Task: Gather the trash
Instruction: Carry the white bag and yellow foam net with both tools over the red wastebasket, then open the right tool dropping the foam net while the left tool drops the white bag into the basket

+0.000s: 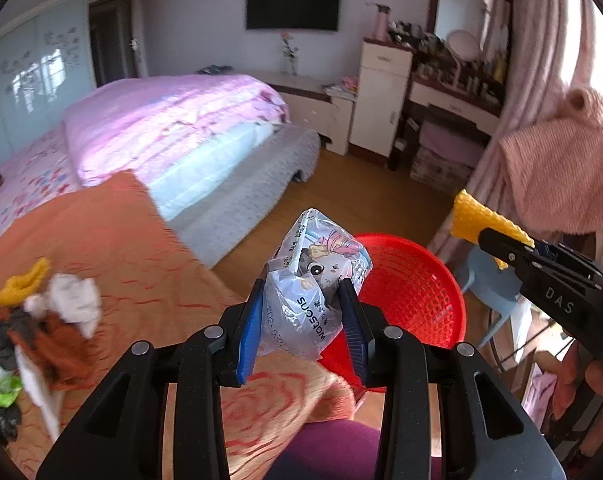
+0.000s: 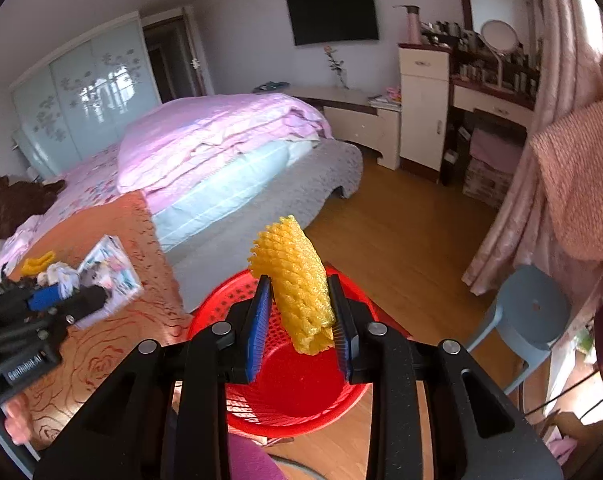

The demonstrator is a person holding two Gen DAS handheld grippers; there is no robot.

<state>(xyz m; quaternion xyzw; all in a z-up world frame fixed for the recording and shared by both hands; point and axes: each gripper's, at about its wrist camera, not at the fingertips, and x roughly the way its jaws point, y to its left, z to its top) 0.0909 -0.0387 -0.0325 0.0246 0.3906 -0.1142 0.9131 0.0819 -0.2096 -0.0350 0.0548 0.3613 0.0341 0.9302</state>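
While the bed [image 1: 173, 128] with its pink quilt fills the back of the room and an orange blanket [image 1: 133, 264] covers its near end, a red mesh basket [image 1: 413, 292] stands on the wooden floor just beside it. The left gripper [image 1: 301, 300] is clamped on a printed plastic wrapper [image 1: 317, 280] near the basket's rim, and the right gripper [image 2: 301, 308] pinches a yellow foam net [image 2: 297, 284] above the basket's opening. A small heap of crumpled trash [image 1: 41, 320] lies on the blanket, well apart from the basket.
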